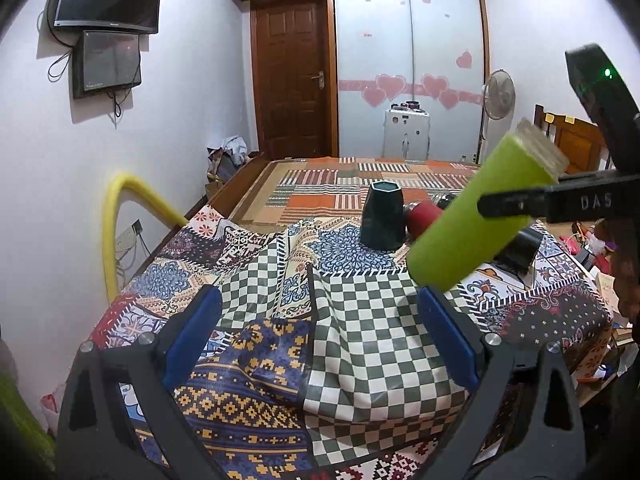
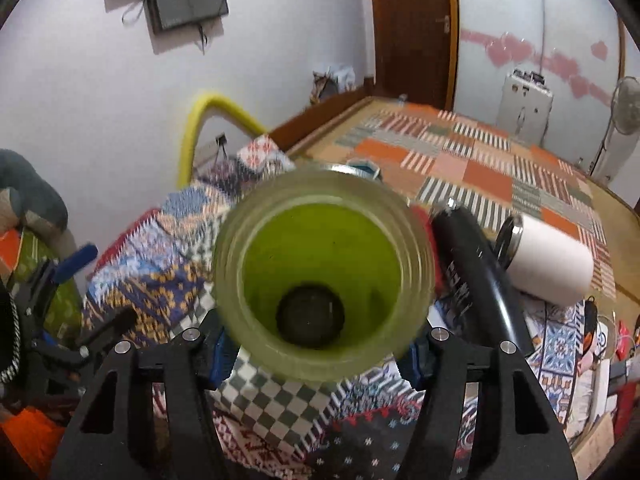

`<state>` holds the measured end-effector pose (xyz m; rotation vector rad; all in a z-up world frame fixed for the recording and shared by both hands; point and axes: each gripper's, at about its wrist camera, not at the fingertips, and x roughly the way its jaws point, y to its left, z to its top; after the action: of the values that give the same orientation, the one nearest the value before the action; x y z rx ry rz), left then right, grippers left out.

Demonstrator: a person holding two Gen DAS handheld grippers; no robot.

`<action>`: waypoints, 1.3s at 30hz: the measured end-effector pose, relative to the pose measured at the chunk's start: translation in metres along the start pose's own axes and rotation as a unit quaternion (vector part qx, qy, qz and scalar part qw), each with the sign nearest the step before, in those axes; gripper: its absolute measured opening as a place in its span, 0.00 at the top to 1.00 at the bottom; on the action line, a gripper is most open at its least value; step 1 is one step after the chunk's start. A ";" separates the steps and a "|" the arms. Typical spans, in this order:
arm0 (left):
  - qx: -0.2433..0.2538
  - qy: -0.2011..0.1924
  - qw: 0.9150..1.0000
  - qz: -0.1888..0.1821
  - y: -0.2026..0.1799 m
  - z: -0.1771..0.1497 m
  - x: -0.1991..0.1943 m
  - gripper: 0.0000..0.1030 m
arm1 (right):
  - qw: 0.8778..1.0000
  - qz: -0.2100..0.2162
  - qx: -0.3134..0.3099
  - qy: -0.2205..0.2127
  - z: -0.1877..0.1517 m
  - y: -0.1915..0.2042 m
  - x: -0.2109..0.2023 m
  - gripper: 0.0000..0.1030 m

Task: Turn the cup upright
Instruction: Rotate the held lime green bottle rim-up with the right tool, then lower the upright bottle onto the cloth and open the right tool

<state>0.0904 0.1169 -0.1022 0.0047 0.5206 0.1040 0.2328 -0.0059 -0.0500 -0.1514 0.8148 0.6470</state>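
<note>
A green plastic cup (image 1: pixel 476 216) with a clear threaded rim is held in the air above the patterned cloth, tilted with its rim up and to the right. My right gripper (image 1: pixel 516 204) is shut on it; in the right wrist view the cup's open mouth (image 2: pixel 324 276) faces the camera between the fingers (image 2: pixel 216 344). My left gripper (image 1: pixel 320 320) is open and empty, low over the checkered part of the cloth (image 1: pixel 360 328), just below and left of the cup's base.
A dark green faceted cup (image 1: pixel 382 216) stands upside down on the cloth, with a red cup (image 1: pixel 424 218) lying beside it. A black bottle (image 2: pixel 476 264) and a white tumbler (image 2: pixel 552 268) lie on their sides. The mat-covered bed (image 1: pixel 360 184) stretches behind.
</note>
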 end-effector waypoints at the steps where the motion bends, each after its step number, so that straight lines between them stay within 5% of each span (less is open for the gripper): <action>1: -0.001 -0.001 1.000 0.000 -0.001 0.001 0.000 0.04 | 1.000 -0.003 0.001 -0.010 0.002 0.000 -0.002 0.41; 6: -0.006 -0.001 1.000 -0.003 -0.003 0.004 0.004 0.04 | 0.999 -0.006 0.000 -0.041 0.008 -0.003 -0.007 0.41; 24: -0.008 0.016 1.000 -0.008 -0.012 -0.001 0.020 0.04 | 0.999 -0.006 -0.042 -0.018 -0.024 0.007 0.011 0.41; 39: -0.021 0.019 1.000 -0.010 -0.007 0.001 0.025 0.04 | 0.999 -0.007 -0.037 -0.039 -0.027 0.014 0.011 0.41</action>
<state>0.1130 0.1123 -0.1137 -0.0443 0.5553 0.0964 0.2130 0.0011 -0.0749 -0.1981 0.7138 0.6676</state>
